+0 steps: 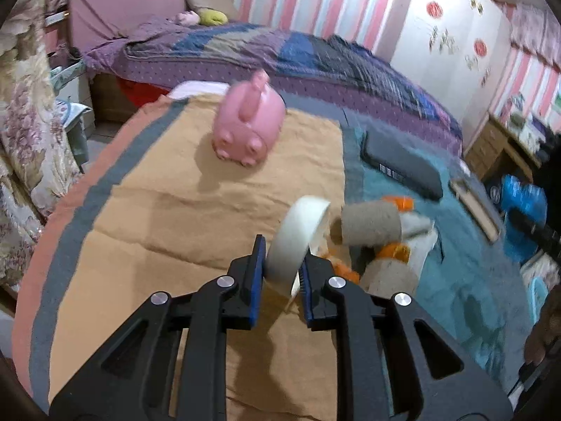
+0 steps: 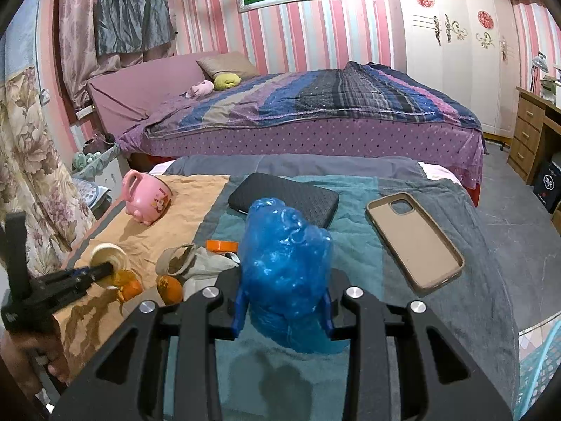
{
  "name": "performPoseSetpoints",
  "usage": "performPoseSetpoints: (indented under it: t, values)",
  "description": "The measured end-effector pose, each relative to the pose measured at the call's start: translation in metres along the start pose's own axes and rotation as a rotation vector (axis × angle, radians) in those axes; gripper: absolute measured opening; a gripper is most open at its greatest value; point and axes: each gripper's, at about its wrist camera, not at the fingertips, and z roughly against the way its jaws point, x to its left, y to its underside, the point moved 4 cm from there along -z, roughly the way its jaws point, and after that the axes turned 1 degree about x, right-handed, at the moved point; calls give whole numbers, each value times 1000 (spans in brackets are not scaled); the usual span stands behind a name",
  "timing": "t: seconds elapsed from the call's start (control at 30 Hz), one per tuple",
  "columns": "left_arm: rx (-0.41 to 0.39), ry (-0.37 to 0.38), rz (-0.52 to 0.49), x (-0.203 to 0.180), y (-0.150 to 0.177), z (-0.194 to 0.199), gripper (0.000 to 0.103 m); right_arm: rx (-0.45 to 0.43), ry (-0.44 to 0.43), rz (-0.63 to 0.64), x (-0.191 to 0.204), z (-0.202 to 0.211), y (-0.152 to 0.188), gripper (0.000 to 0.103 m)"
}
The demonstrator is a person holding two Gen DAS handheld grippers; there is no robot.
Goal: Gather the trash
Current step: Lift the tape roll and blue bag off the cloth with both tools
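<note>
My left gripper (image 1: 280,273) is shut on a whitish tape roll (image 1: 298,238), lifted a little above the tan cloth. From the right wrist view the left gripper (image 2: 100,272) and its tape roll (image 2: 108,251) hang at the left. Just right of the roll lies a heap of trash: cardboard tubes (image 1: 370,224), orange peels (image 1: 396,251) and crumpled tissue (image 2: 210,263). My right gripper (image 2: 284,312) is shut on a blue plastic bag (image 2: 285,270), which bulges up between the fingers over the teal towel.
A pink mug (image 2: 147,200) lies on its side on the tan cloth (image 1: 140,210). A black case (image 2: 284,196) and a brown phone case (image 2: 413,242) rest on the towels. Behind stands a bed (image 2: 315,115); a wooden desk (image 2: 529,133) is at the right.
</note>
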Motion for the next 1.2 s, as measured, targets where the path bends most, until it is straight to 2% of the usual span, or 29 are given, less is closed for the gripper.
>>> performPoseSetpoints:
  t: [0.1,0.17,0.23,0.43,0.47,0.5,0.53,0.57,0.6,0.63,0.83,0.93,0.97,1.2]
  values:
    - [-38,-10,10,5,-7,8,17,1,0,-2,0,0,0,33]
    - [-44,-13,9,6,-9,8,9,-1,2,-4,0,1,0,33]
    - [-24,-11,-16,4,-8,5,3,-1,1,-5,-1,1,0,33]
    - [30,-24,-25,10,1,-4,3,-3,-1,-6,-1,1,0,33]
    - [27,-30,-4,17,1,-1,9,-2,0,-5,0,1,0,33]
    - [27,-31,5,21,1,1,26,-1,-1,-5,0,1,0,33]
    - [25,-45,13,26,2,3,38,-1,-1,-6,-1,1,0,33]
    - [23,-64,16,30,2,4,59,-1,0,-5,0,1,0,33]
    - [22,-83,18,32,4,4,73,0,1,-5,0,1,0,33]
    - [24,-92,11,32,5,2,75,1,0,-7,0,1,0,34]
    - [105,-116,-42,25,20,-22,77,-3,-3,-13,-2,4,1,34]
    - [137,-137,-72,23,26,-34,70,1,-2,-10,-5,6,1,35]
    - [132,-146,-79,23,25,-34,60,0,-1,-13,-6,7,1,35]
    - [49,-112,-21,18,7,-8,60,-31,9,-2,-8,19,-2,35]
